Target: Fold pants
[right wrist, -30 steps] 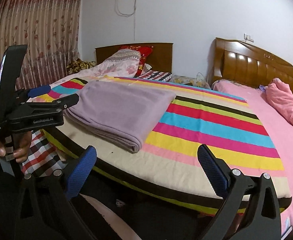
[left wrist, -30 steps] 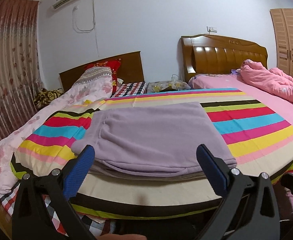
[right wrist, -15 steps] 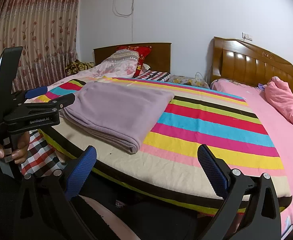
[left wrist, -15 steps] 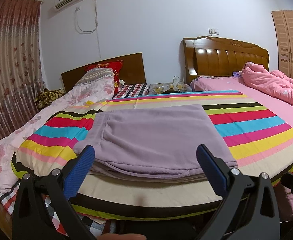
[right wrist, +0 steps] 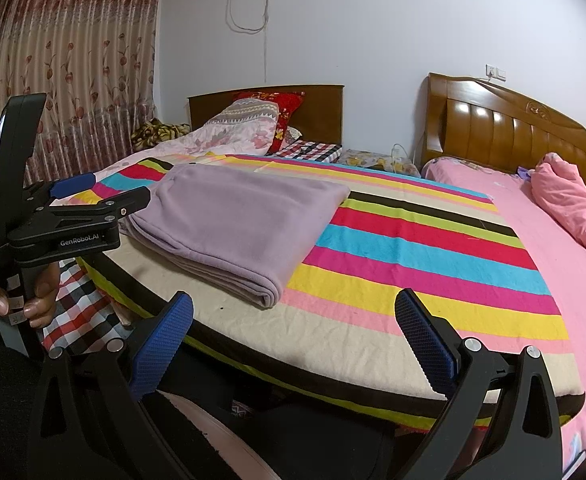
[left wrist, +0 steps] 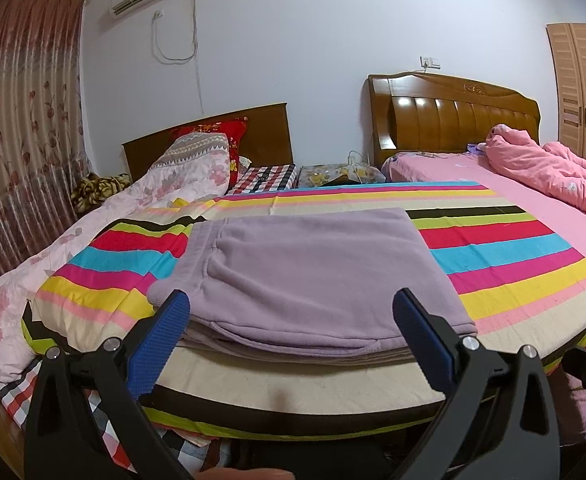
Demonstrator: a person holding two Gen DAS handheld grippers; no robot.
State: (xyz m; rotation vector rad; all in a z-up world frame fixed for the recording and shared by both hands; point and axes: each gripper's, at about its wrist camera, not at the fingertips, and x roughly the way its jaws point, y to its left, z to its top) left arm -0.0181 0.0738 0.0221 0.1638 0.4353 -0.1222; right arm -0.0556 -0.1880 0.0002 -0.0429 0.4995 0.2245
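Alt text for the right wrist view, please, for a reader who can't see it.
Folded lilac pants lie in a neat stack near the front edge of a striped bedspread. The right gripper hangs open and empty in front of the bed, while the left gripper, also open, is held at the left beside the pants. A pink quilt lies behind.

Both views are bright and evenly lit, looks like soft indoor light from overhead, no harsh shadows anywhere. Only real glare is the shiny patches on the wooden headboard [left wrist: 453, 120] (same hot spots show on it in the right wrist view too). Everything's pretty sharp, no motion blur. Heavy fisheye bend though: the striped sheet [right wrist: 433, 248] edge curves like a bowl, the curtain [left wrist: 21, 140] leans inward, and the corners go black with vignetting. A faint shadow sits under the bed edge at the bottom.
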